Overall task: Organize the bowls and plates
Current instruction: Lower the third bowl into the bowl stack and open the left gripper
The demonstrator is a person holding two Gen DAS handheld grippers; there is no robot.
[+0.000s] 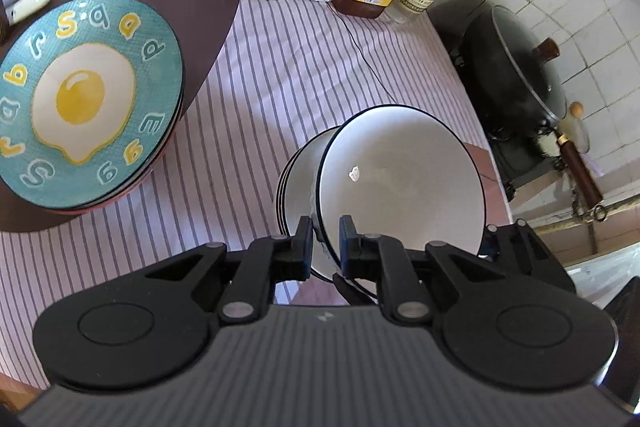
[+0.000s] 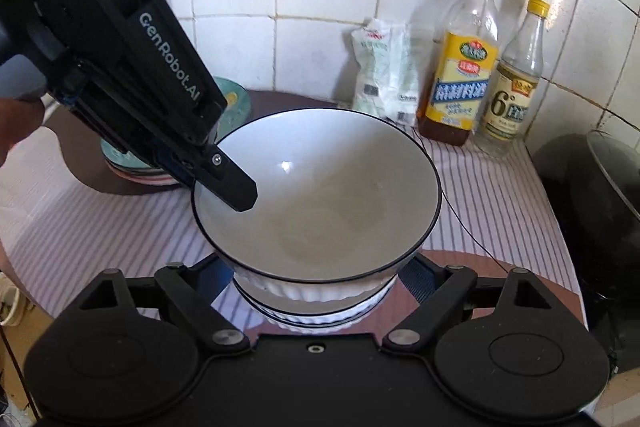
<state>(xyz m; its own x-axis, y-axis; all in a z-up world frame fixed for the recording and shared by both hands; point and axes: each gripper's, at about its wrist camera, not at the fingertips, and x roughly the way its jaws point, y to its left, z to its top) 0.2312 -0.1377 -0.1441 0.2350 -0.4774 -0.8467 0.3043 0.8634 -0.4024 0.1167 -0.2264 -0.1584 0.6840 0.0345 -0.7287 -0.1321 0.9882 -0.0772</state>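
Two grippers are at the stack of white bowls (image 2: 316,303) on the striped cloth of the counter (image 1: 248,99). The left gripper (image 1: 325,247) is closed on the rim of the top bowl (image 1: 400,183): one finger is inside the bowl and the other is outside, with the rim between them. This bowl is white with a dark rim, and it sits tilted on the other bowls, so one side is raised. In the right wrist view the left gripper comes from the upper left, and its inner finger (image 2: 234,187) lies against the inside wall of the bowl. The right gripper (image 2: 316,281) is spread wide, with one finger on each side of the lower part of the stack; I cannot tell if they touch it. Left of the bowls, well apart, a pile of plates (image 1: 88,99) rests on a brown mat (image 1: 208,27); the top plate shows a fried egg. Two bottles (image 2: 458,67) and a white bag (image 2: 380,71) stand near the tiled wall.
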